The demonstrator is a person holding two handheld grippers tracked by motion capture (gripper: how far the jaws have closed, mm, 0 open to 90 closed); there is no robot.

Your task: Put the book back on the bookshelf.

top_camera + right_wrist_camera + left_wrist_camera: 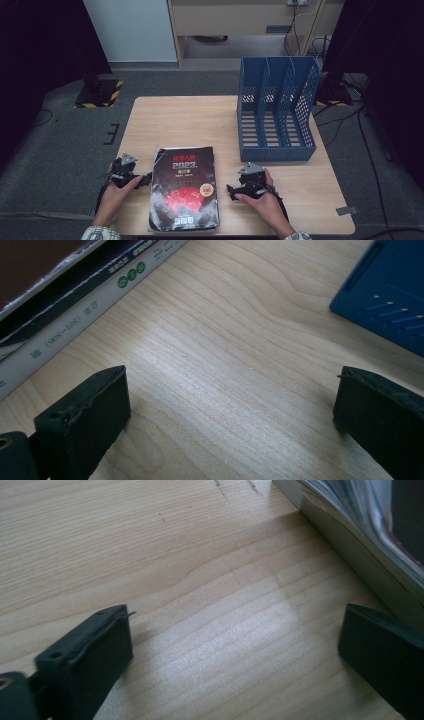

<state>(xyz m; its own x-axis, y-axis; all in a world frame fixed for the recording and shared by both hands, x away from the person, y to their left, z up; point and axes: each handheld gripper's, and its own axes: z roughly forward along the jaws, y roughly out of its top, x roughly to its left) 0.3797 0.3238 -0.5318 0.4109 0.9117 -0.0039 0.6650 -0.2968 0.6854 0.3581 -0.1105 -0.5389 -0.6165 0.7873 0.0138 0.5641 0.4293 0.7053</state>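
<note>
Two grippers, one book and one file rack share a pale wooden surface (200,120). At left, the left gripper (142,179) rests low beside the book's page edge, its jaws wide apart with bare wood between them. Between the hands lies the single book (184,189), flat, near the front edge: a thick paperback with a black cover, red artwork and "2023" in pale print, its corners worn. The right gripper (231,191) sits near its spine, jaws likewise spread, gripping nothing. Farther right and back stands the blue perforated file rack (276,107), with three slots, well apart from the book.
</note>
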